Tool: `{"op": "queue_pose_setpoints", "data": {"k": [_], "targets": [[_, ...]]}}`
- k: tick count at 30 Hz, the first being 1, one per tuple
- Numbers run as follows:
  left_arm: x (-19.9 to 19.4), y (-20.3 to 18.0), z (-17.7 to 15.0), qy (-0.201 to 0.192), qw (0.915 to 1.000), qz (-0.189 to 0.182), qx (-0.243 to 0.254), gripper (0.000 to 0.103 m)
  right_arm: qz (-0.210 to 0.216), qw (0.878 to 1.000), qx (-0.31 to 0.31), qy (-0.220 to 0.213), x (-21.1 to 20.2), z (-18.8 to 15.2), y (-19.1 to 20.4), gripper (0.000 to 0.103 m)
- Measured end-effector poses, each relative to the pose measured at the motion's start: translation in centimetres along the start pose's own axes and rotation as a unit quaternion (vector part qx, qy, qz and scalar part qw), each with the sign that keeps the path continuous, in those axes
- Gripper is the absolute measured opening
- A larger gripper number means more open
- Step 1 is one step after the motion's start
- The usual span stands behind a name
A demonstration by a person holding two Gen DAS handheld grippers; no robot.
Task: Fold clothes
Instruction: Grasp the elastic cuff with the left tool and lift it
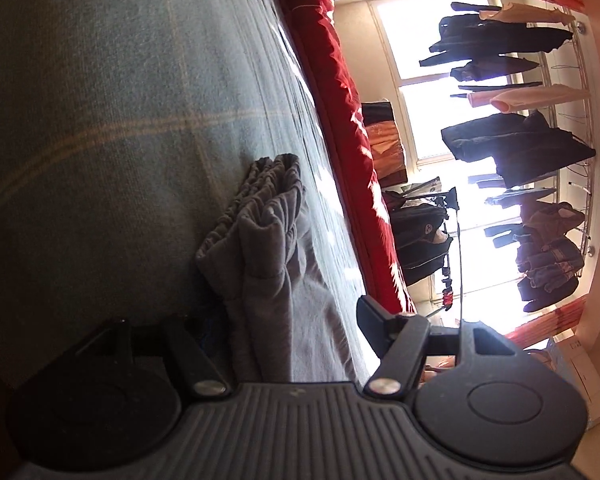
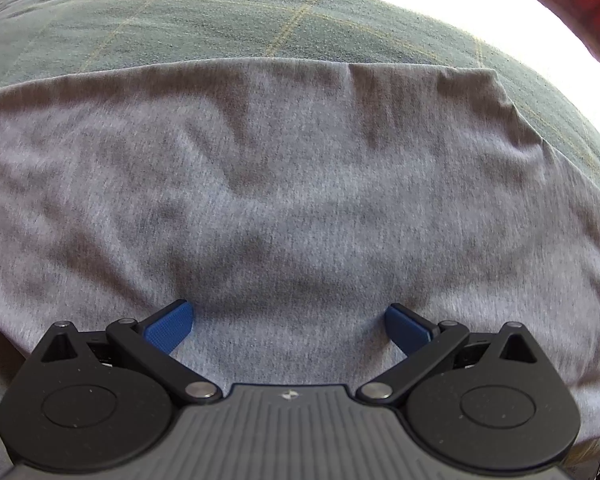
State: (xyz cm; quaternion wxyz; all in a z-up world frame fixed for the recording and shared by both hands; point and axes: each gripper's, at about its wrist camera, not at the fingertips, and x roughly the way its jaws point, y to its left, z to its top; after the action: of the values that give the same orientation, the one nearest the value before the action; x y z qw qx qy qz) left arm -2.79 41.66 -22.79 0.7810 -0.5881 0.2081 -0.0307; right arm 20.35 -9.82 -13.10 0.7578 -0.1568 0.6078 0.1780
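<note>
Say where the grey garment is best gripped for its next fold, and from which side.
Probably the grey garment is best taken at its free far corner, coming from beyond that edge. There the cloth ends in a thin, flat edge on the bedspread, so a finger could slide under; the middle lies flat, with only shallow wrinkles.

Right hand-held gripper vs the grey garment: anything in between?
Nothing visible. The right hand-held gripper points down at the grey garment, which lies spread on the bed cover. Its jaws stand wide, with only bare cloth between the blue pads.
</note>
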Motion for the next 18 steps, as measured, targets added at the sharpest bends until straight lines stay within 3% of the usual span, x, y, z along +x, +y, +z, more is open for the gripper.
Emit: {"op": "queue_pose_setpoints", "data": {"k": [4, 9, 12, 16, 18], "targets": [[0.2, 1.0, 1.0, -0.027, 0.9994, -0.004, -0.02, 0.061, 0.001, 1.0, 0.001, -0.001, 0.0, -0.1, 0.0, 0.103], [-0.4, 2.2, 1.1, -0.048, 0.998, -0.002, -0.04, 0.042, 0.006, 1.0, 0.002, -0.006, -0.1, -0.3, 0.0, 0.103], [-0.3, 1.5, 1.1, -0.046, 0.9985, 0.008, -0.028, 0.043, 0.006, 1.0, 0.002, -0.007, -0.1, -0.3, 0.0, 0.103], [1.0, -0.6, 1.8, -0.013, 0.9985, 0.044, 0.029, 0.046, 0.007, 1.0, 0.002, -0.006, -0.1, -0.2, 0.0, 0.103], [1.2, -0.8, 2.0, -0.005, 0.9982, 0.052, 0.03, 0.045, 0.007, 1.0, 0.002, -0.006, -0.1, -0.2, 0.1, 0.103]]}}
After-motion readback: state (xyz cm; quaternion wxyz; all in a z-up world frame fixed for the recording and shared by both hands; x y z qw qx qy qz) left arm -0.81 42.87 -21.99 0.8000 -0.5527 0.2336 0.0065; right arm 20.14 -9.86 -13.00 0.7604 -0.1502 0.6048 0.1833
